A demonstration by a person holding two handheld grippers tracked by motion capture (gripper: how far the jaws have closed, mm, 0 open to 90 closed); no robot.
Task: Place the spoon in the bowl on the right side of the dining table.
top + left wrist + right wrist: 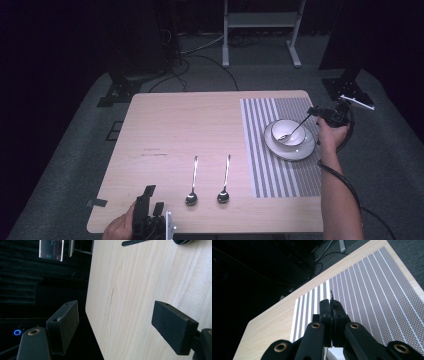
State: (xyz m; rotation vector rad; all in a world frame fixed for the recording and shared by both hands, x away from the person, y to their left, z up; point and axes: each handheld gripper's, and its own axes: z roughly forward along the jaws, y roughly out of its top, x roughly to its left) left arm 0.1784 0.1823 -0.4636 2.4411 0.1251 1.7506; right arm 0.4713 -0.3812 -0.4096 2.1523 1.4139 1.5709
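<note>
Wooden table carries a striped mat on its right part, and on the mat stands a white plate with a white bowl on it. My right gripper has its jaws pressed together on the handle of a spoon, whose head lies in the bowl. My left gripper rests at the near left edge with jaws wide apart, holding nothing. Two other spoons lie side by side near the front, handles pointing away from me.

Three spoons, one bowl, one plate, one striped placemat, one table.
</note>
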